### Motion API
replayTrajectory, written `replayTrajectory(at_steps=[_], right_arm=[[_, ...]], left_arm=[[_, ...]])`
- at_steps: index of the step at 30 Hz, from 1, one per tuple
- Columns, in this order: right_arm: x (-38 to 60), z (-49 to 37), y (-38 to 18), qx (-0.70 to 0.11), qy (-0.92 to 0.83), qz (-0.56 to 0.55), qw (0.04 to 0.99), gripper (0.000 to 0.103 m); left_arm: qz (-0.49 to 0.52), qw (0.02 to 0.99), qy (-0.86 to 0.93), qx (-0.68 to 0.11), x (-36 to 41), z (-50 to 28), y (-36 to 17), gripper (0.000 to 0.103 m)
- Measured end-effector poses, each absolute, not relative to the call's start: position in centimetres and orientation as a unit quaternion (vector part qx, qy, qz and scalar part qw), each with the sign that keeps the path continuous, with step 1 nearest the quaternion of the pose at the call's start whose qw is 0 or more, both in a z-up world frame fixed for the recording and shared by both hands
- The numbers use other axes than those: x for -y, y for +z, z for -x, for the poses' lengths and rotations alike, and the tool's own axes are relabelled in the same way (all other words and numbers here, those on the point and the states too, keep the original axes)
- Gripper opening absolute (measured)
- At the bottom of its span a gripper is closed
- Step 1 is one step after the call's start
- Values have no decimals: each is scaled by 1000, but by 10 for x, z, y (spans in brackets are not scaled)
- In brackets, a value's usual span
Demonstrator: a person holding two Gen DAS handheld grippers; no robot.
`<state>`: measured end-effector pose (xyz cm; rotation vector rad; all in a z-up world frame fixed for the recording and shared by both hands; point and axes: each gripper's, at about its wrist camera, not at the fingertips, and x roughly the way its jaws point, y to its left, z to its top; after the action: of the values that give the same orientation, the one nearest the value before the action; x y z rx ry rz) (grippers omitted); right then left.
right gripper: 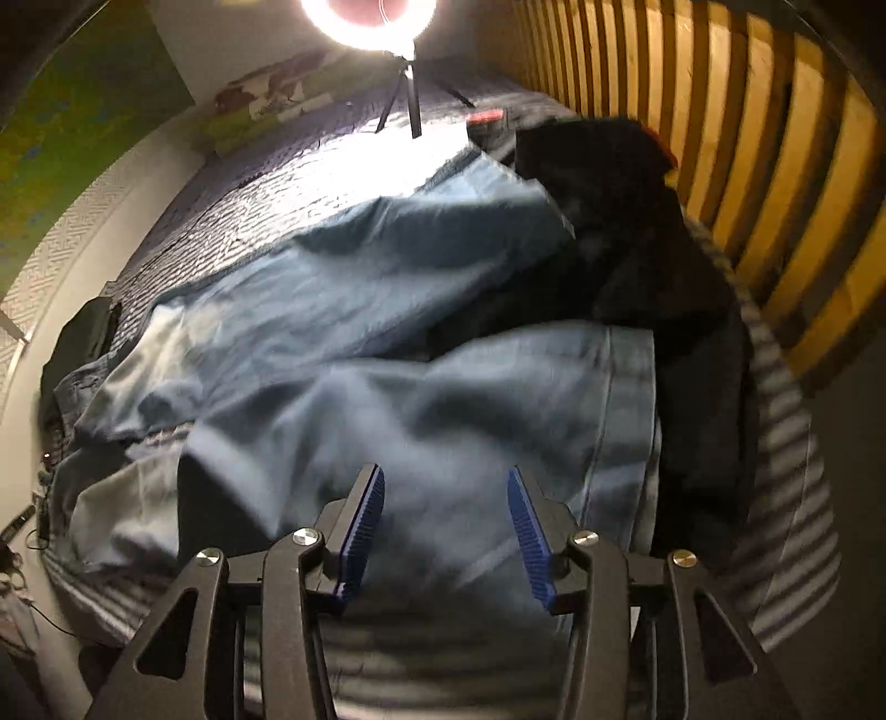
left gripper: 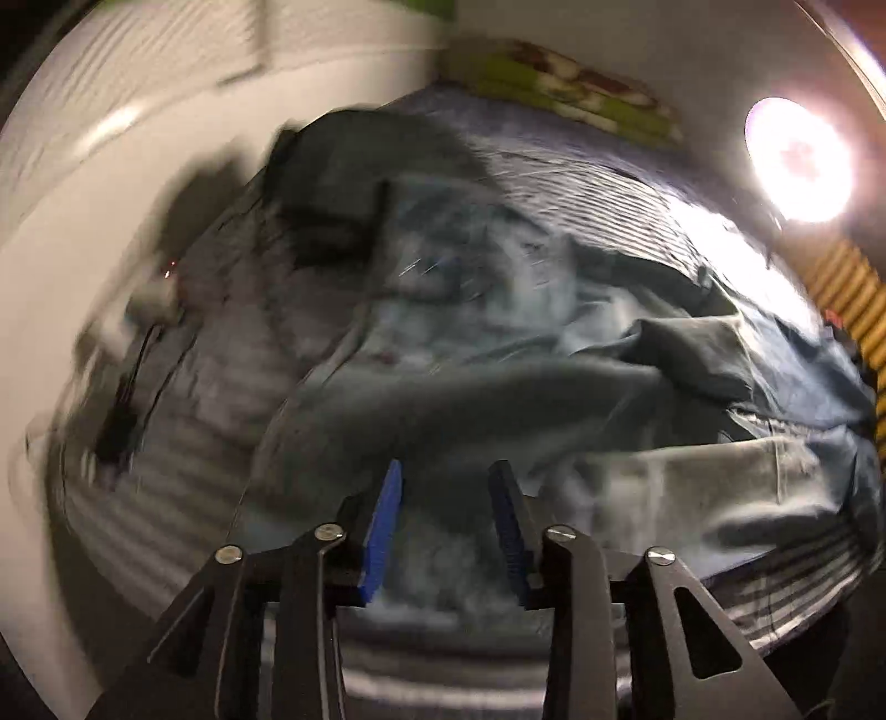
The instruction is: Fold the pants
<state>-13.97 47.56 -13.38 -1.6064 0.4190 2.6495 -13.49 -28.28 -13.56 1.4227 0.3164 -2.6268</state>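
Observation:
Blue jeans (right gripper: 387,343) lie rumpled across a striped bedspread (right gripper: 288,183), legs spread apart; the left wrist view shows the same jeans (left gripper: 498,343) blurred by motion. My left gripper (left gripper: 446,476) hangs open just above the denim, nothing between its blue pads. My right gripper (right gripper: 446,482) is also open, over a jeans leg near the bed's front edge, with its pads clear of the cloth. Dark clothing (right gripper: 637,232) lies over the right part of the jeans.
A ring light (right gripper: 368,16) on a small tripod (right gripper: 407,105) stands at the far end of the bed. Wooden slats (right gripper: 747,138) rise on the right. Another dark garment (left gripper: 338,177) lies at the far left of the bed. A white wall (left gripper: 111,166) borders the bed, with cables (left gripper: 127,387) along it.

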Motion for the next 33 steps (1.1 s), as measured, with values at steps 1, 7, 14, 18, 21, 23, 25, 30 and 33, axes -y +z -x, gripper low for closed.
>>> replayTrajectory(at_steps=[1,7,14,18,21,23,25,30,33], right_arm=[[-476,132,-138,-140,844,517,9,45],[-485,102,-154,-170,833,526,27,46],[-514,73,-158,-205,824,524,63,55],[-541,55,-164,-255,813,517,84,57],[-561,46,-172,-300,802,507,98,59],[-569,43,-180,-337,791,502,92,59],[-571,44,-185,-353,787,499,81,59],[-547,51,-183,-312,809,497,40,60],[-521,61,-177,-238,829,505,36,60]], left_arm=[[-472,78,-870,-117,292,128,-139,41],[-484,115,-845,-197,332,96,-179,47],[-488,115,-828,-251,329,87,-201,47],[-488,94,-834,-240,309,86,-193,47],[-495,71,-836,-223,287,87,-189,47],[-500,60,-836,-219,273,89,-190,48],[-505,46,-835,-214,262,93,-191,49],[-514,17,-835,-196,227,96,-194,52],[-514,-8,-838,-183,202,100,-192,56]])
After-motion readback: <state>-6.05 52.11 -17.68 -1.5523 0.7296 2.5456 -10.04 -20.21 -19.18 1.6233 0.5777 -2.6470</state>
